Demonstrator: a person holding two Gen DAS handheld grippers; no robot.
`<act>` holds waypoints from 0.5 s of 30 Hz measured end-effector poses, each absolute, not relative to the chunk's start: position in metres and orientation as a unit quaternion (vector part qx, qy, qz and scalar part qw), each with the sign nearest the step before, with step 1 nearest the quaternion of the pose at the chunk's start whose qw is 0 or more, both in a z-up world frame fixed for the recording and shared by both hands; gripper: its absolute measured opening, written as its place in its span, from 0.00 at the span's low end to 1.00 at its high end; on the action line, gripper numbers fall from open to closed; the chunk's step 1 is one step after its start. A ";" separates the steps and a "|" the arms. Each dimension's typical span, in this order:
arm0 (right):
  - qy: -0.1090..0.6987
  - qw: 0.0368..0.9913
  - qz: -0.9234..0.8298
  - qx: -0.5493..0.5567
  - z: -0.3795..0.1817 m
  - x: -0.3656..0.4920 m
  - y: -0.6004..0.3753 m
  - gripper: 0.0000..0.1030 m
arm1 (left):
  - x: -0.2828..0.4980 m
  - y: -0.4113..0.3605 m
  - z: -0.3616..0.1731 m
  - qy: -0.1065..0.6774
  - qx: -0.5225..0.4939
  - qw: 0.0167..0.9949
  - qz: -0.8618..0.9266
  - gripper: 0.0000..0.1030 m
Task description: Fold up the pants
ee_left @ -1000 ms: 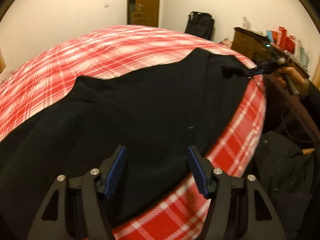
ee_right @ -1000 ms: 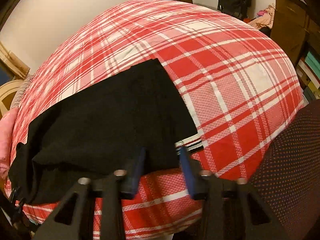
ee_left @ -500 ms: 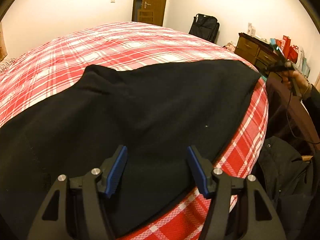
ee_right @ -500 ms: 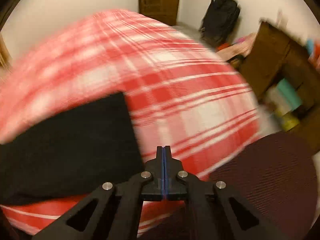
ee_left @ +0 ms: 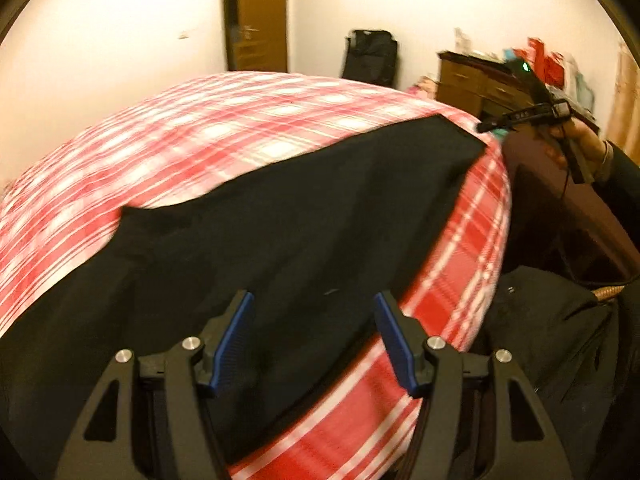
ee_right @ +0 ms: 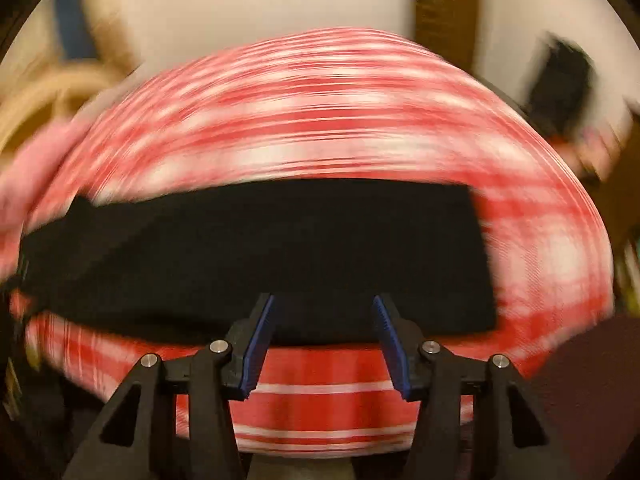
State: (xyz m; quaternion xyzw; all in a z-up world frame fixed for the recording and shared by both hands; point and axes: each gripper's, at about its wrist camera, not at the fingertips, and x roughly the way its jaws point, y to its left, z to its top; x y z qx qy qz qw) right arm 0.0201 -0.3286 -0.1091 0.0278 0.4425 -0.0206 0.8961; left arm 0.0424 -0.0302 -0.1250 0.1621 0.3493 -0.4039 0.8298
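Note:
Black pants [ee_left: 280, 232] lie flat along the near edge of a bed with a red and white plaid cover [ee_left: 240, 128]. My left gripper [ee_left: 314, 300] hovers open over the near part of the pants, nothing between its blue pads. In the left wrist view the right gripper [ee_left: 520, 114] is held by a hand beyond the far corner of the pants, off the cloth. The right wrist view is motion-blurred: the pants [ee_right: 280, 248] stretch across the bed edge, and my right gripper [ee_right: 323, 302] stands open at their near hem, holding nothing.
A dark red chair [ee_left: 560, 208] and a black jacket [ee_left: 552, 320] sit right of the bed. A wooden dresser [ee_left: 472, 80] with clutter, a black bag [ee_left: 372, 56] and a door [ee_left: 258, 16] line the far wall. A pink item [ee_right: 28, 172] lies at the bed's left end.
The right gripper shut, pulled back off the pants' corner, then opened again while swinging left along the hem. The pants now lie flatter. The left gripper stayed open and shifted slightly.

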 end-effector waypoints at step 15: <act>0.439 0.873 0.060 -0.206 -0.152 0.052 -0.215 0.02 | 0.049 -0.092 -0.146 0.367 0.221 0.788 -0.442 0.11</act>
